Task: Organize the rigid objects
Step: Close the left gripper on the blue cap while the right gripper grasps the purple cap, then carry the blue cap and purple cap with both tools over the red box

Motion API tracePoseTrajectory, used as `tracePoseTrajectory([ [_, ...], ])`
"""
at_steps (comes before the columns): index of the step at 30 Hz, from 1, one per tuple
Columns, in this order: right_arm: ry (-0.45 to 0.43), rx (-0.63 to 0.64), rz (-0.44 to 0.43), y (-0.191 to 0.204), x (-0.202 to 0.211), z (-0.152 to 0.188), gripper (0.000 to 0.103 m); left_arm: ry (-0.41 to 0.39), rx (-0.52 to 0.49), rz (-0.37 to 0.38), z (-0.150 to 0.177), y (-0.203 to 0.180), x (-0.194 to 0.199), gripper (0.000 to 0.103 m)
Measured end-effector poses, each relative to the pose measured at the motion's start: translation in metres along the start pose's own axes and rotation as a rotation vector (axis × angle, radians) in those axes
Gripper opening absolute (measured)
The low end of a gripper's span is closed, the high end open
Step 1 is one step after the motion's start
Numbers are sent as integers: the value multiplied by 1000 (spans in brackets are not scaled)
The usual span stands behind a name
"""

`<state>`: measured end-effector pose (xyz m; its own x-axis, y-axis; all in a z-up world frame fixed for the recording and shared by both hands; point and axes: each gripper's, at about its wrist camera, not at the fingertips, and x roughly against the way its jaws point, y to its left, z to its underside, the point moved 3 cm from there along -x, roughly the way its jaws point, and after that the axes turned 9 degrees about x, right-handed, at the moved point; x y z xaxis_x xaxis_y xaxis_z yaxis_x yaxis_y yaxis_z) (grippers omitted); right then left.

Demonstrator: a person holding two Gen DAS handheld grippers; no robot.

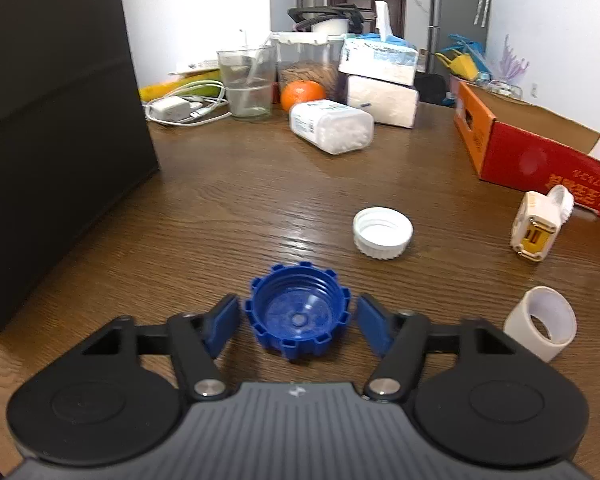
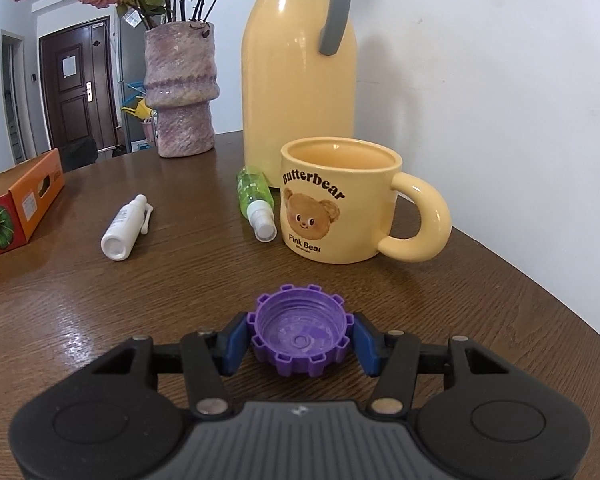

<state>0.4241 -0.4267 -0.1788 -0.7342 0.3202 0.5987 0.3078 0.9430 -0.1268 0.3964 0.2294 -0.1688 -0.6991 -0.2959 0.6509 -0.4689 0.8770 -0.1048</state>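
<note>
Purple cap (image 2: 300, 338) clamped in right tool (image 2: 300, 340); left tool (image 1: 298, 318) straddles blue cap (image 1: 298, 312).

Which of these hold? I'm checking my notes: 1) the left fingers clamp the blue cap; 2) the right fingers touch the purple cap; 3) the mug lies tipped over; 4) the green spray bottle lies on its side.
1) False: the left gripper has gaps either side of the blue cap.
2) True: the right gripper presses both sides of the purple cap.
3) False: the mug stands upright.
4) True: the green spray bottle lies beside the mug.
</note>
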Motion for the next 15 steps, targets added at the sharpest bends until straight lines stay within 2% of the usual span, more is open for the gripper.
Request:
tracePoseTrajectory([
  [1, -1, 1, 1, 0, 0, 0, 53, -2, -3, 9, 0, -1, 1, 55],
  [4, -7, 7, 4, 1, 1, 0, 53, -13, -9, 41, 1, -3, 4, 55],
  [12, -55, 14, 28, 2, 12, 0, 53, -47, -1, 50, 2, -3, 14, 55],
  [15, -48, 32, 22, 6, 16, 3, 53, -60, 4, 54, 3, -2, 19, 55],
])
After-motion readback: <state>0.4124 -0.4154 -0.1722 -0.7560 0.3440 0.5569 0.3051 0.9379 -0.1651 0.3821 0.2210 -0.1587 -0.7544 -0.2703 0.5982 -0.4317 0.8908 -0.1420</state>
